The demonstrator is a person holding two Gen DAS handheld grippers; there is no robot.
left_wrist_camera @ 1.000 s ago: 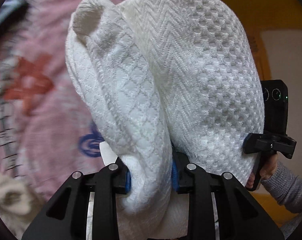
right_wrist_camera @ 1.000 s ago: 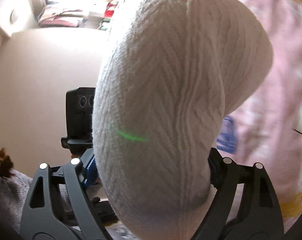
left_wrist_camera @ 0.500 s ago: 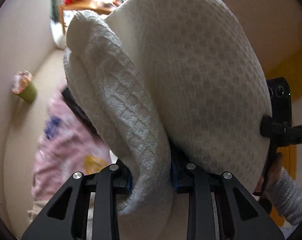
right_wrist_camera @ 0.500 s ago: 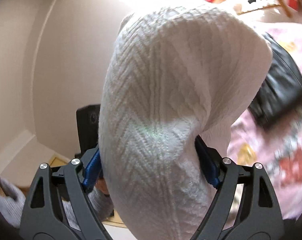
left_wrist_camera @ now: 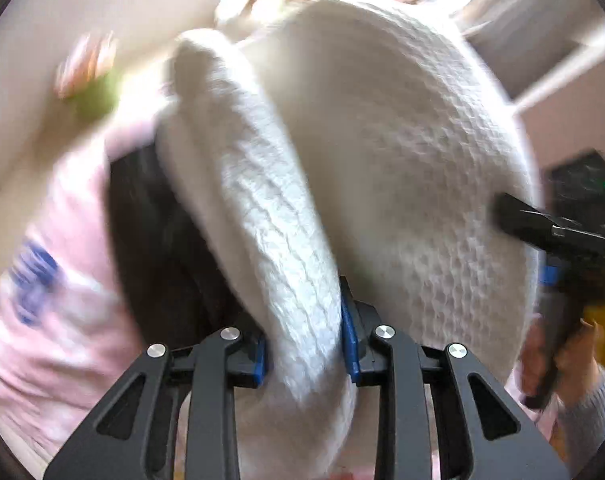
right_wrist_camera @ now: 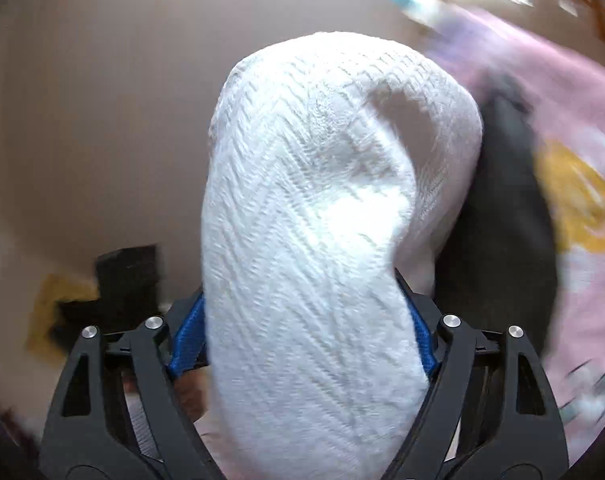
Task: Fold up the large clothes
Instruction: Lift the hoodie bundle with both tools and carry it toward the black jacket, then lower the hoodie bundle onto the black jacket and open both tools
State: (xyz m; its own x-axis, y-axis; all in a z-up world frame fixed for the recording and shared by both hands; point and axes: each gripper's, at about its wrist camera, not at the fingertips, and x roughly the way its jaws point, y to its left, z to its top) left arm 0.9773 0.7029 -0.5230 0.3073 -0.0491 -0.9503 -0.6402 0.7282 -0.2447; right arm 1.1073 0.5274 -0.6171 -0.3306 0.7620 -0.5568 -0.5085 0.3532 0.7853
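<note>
Both grippers are up in the air w/ the white knit garment [left_wrist_camera: 382, 184] bunched between them, above a pink printed bedspread [left_wrist_camera: 62, 320] w/ a black garment [left_wrist_camera: 154, 248] lying on it.

Left gripper [left_wrist_camera: 304, 344]: jaws narrow, blue pads pinching a thick fold of the knit. Right gripper [right_wrist_camera: 302, 340]: jaws wide but clamped on a fat wad of it, and they've just been closing a bit w/ cloth between them.

Step, I'd say: lift-and-carry before laying the piece flat — frames are blurry, so mid-swing probably.

Next needs: spread the two grips apart to tension the cloth, then lower it onto the bedspread clear of the black garment.

Orientation: the knit billows up and away from each set of jaws. True long axis — can't tell, too bunched.
</note>
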